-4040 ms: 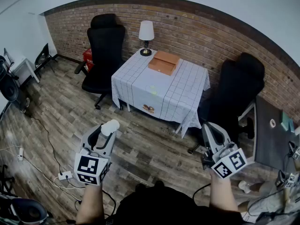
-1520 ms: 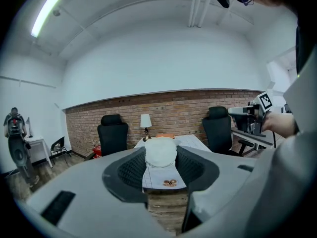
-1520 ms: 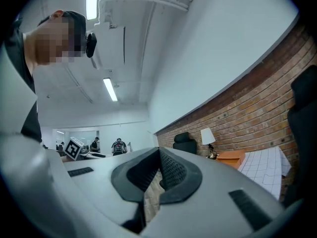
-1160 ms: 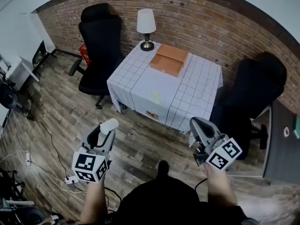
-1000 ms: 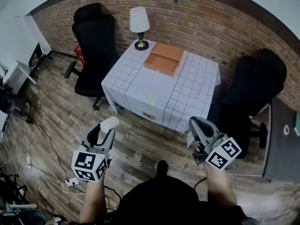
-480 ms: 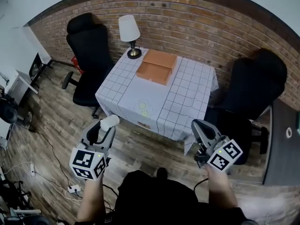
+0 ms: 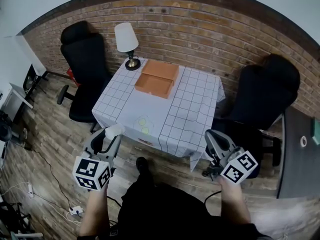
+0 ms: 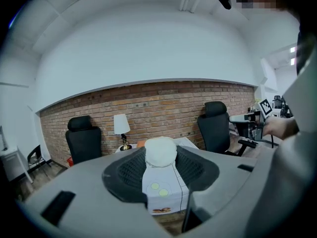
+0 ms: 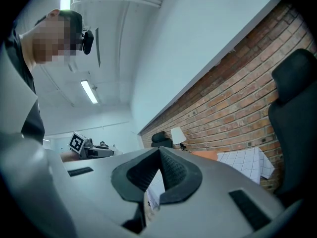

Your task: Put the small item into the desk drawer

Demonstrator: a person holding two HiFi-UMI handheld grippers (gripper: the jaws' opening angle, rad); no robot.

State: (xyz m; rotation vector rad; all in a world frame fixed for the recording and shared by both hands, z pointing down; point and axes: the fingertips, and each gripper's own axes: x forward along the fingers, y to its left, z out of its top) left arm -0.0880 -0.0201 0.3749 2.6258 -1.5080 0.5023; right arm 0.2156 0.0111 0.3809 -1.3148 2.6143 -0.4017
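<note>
A small white rounded item (image 7: 114, 131) sits between the jaws of my left gripper (image 7: 111, 135), which is shut on it; the left gripper view shows the same white item (image 8: 160, 151) pinched at the jaw tips. My right gripper (image 7: 210, 136) is shut with nothing in it, its pads meeting at the tips (image 9: 159, 152). Both hang over the floor just short of a table (image 7: 195, 109) under a checked cloth. A flat orange-brown drawer box (image 7: 157, 78) lies at the table's far side. Whether it is open does not show.
A white-shaded lamp (image 7: 126, 38) stands at the table's far left corner. Two small yellow-green discs (image 7: 143, 124) lie near its front edge. Black office chairs stand to the left (image 7: 82, 59) and right (image 7: 265, 91). A dark desk (image 7: 300, 149) sits at the far right, and a brick wall runs behind.
The table has come closer and lower in the head view as I walk toward it. Both grippers keep their pose, and the left one still holds the white item.
</note>
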